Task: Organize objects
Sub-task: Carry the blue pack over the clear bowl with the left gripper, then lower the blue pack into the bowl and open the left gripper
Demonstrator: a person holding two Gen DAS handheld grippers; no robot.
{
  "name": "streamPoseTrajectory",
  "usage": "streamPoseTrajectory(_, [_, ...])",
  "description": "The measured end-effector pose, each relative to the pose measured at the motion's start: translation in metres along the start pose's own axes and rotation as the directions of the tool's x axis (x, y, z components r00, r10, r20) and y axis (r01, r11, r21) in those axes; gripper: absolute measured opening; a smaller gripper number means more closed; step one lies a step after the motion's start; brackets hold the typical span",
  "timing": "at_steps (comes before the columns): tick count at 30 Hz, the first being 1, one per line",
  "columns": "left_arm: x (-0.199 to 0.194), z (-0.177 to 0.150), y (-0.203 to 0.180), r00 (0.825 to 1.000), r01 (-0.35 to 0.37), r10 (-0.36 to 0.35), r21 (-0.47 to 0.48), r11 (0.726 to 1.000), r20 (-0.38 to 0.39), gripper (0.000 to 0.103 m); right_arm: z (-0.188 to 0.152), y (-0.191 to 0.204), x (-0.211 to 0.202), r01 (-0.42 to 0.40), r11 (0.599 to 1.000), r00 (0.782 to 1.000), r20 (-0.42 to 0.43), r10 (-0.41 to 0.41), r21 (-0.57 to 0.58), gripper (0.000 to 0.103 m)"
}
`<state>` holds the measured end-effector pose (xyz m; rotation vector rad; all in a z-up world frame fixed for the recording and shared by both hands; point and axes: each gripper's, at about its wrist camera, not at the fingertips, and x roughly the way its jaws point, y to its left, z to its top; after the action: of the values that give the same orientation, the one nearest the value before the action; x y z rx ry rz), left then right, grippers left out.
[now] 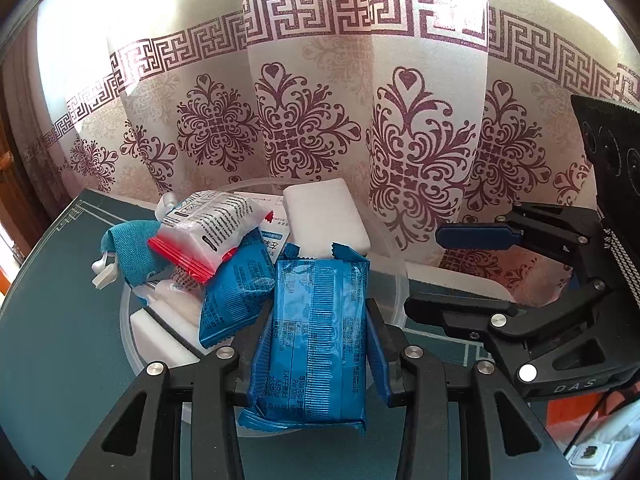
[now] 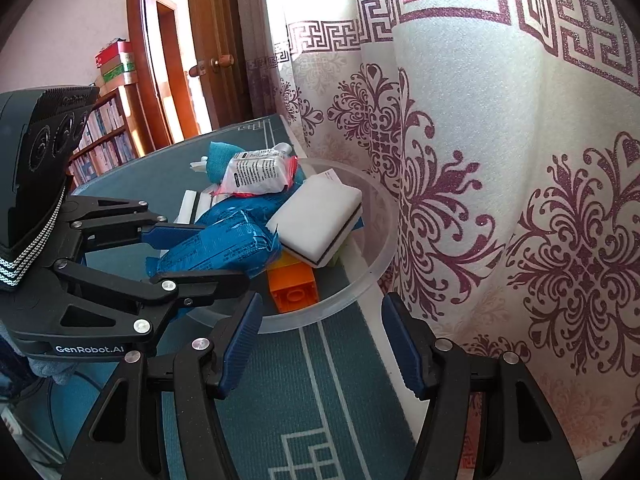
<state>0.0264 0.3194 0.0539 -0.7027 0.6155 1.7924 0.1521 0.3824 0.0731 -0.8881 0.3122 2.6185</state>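
My left gripper [image 1: 318, 340] is shut on a blue snack packet [image 1: 316, 340] and holds it over the near side of a clear plastic bowl [image 1: 400, 284]; it also shows in the right wrist view [image 2: 212, 246]. The bowl [image 2: 376, 264] holds a second blue packet [image 1: 232, 292], a white and red packet [image 1: 212, 228], a white sponge [image 1: 324, 216], a teal cloth [image 1: 132, 252] and an orange brick [image 2: 292, 288]. My right gripper [image 2: 320, 340] is open and empty, just in front of the bowl's rim.
The bowl stands on a dark green mat [image 2: 312, 400] near the table's far edge. A patterned curtain [image 2: 520, 200] hangs close behind and to the right. A bookshelf [image 2: 104, 136] and a wooden door [image 2: 208, 40] are far left.
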Motion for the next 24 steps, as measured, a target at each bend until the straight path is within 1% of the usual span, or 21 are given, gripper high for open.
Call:
streamPoseTrajectory(7, [0.006,-0.006,-0.008,0.998,-0.045,0.044,0.043,0.998,0.035,0.045,-0.003,0.001,-0.004,-0.005,1.0,1.0,0.005,0.005,0.004,0.063])
streamPoseTrajectory(9, [0.006,-0.008,-0.008,0.998,-0.046,0.045,0.039,0.998,0.038,0.046,-0.003,0.001,-0.005,-0.005,1.0,1.0,0.007,0.005,0.001,0.063])
streamPoseTrajectory(11, [0.004,-0.009,-0.006,0.998,-0.047,0.046,0.025,0.999,0.042,0.051,-0.003,0.001,-0.005,-0.005,1.0,1.0,0.009,0.005,0.002,0.063])
streamPoseTrajectory(13, [0.001,-0.012,-0.004,0.996,-0.064,0.063,0.01,0.998,0.055,0.061,-0.003,0.001,-0.005,-0.004,1.0,1.0,0.01,0.004,0.005,0.063])
streamPoseTrajectory(15, [-0.003,-0.014,-0.002,0.994,-0.079,0.079,-0.003,0.997,0.071,0.066,-0.003,0.0,-0.004,-0.003,1.0,1.0,0.009,0.003,0.006,0.063])
streamPoseTrajectory(21, [-0.014,-0.022,0.004,0.989,-0.118,0.122,-0.046,0.992,0.083,0.073,-0.003,0.001,-0.004,-0.005,1.0,1.0,0.007,0.005,0.003,0.063])
streamPoseTrajectory(24, [-0.02,-0.025,0.003,0.984,-0.142,0.146,-0.048,0.989,0.103,0.077,-0.003,0.002,-0.003,-0.005,1.0,1.0,0.003,0.005,0.003,0.063])
